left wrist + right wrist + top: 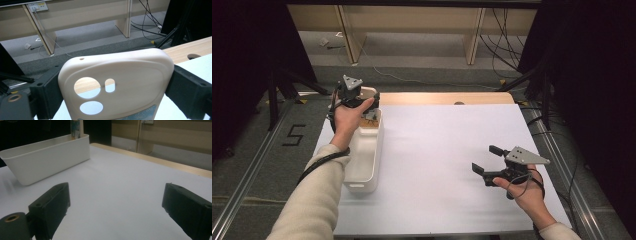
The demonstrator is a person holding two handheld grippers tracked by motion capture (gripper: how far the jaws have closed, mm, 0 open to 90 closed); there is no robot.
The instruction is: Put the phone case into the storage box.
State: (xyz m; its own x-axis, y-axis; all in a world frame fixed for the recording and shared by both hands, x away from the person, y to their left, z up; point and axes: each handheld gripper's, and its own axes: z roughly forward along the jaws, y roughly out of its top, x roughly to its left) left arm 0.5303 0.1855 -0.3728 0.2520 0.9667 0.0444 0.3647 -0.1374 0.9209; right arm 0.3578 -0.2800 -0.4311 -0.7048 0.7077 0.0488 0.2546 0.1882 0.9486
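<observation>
In the left gripper view the two black jaws press against the left and right edges of a cream phone case [117,82], closed on it and holding it upright in the middle of the frame. The case shows its back: a large round cut-out, a small oblong slot beside it and an oval cut-out below, with a tiny hole near the top rim. A patterned patch shows at the bottom edge of the case. In the high view the left gripper [362,100] sits in the upper left of the frame, over the far end of a long white bin [364,160], with the hand wrapped round its body and the grey plate on top. Something small and brownish lies inside the bin's far end, too small to make out.

The right gripper [487,159] is at the lower right of the high view, jaws pointing left and spread wide with nothing between them. In the right gripper view those jaws stand far apart at the bottom corners, with bare white surface [120,185] between. The bin appears at the upper left of that view, and the case stands above its far rim as a narrow upright strip [75,128].

The white surface has a wooden edge along its far side.
</observation>
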